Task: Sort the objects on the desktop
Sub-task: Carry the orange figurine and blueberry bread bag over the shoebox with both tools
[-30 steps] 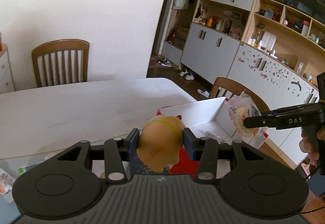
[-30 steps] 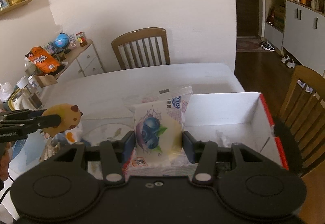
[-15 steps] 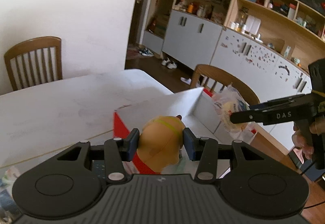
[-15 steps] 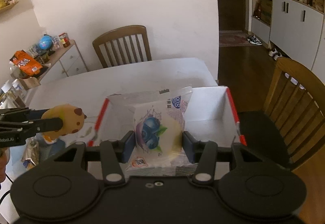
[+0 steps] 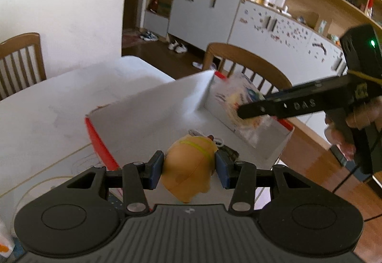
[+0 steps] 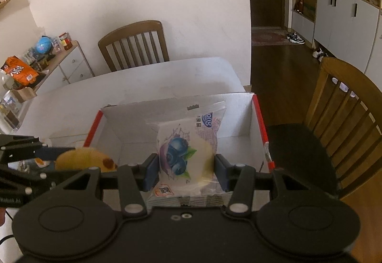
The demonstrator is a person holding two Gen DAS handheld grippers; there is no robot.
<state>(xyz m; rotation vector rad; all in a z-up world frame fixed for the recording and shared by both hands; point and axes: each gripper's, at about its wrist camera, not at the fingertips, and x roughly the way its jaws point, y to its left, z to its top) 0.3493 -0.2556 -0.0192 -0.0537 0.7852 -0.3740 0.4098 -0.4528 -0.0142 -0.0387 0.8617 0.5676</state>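
Beyond both sets of fingers we see the white table (image 6: pixel 143 77), and on it, straight ahead of and below our fingertips, the open white box (image 6: pixel 238 117) with red edges, its far wall standing upright. From our left camera the same box (image 5: pixel 152 108) lies just past the fingertips, and a small tangle of white cord and a dark item, too blurred to name, rests on its floor just ahead of the right-hand finger. Wooden chairs stand off the table: one (image 6: pixel 133 46) at the far side, one (image 6: pixel 346 124) off to the right of our right fingers. Our right gripper (image 6: pixel 186 171) is partly closed, and its blue pads press both sides of a clear snack packet (image 6: pixel 188 143) printed with blueberries; the packet stands upright between them, over the box's inside. In the left camera that gripper (image 5: pixel 241 112) reaches in from the right with the blurred packet (image 5: pixel 241 100) at its tip, over the box's far right corner. Our left gripper (image 5: pixel 189 168) is likewise partly closed, clamped on a tan squishy toy (image 5: pixel 189 167) with a yellow-green stripe, held over the box's near left part. In the right camera the toy (image 6: pixel 86 160) sits left of our right fingers, at the box's left wall.
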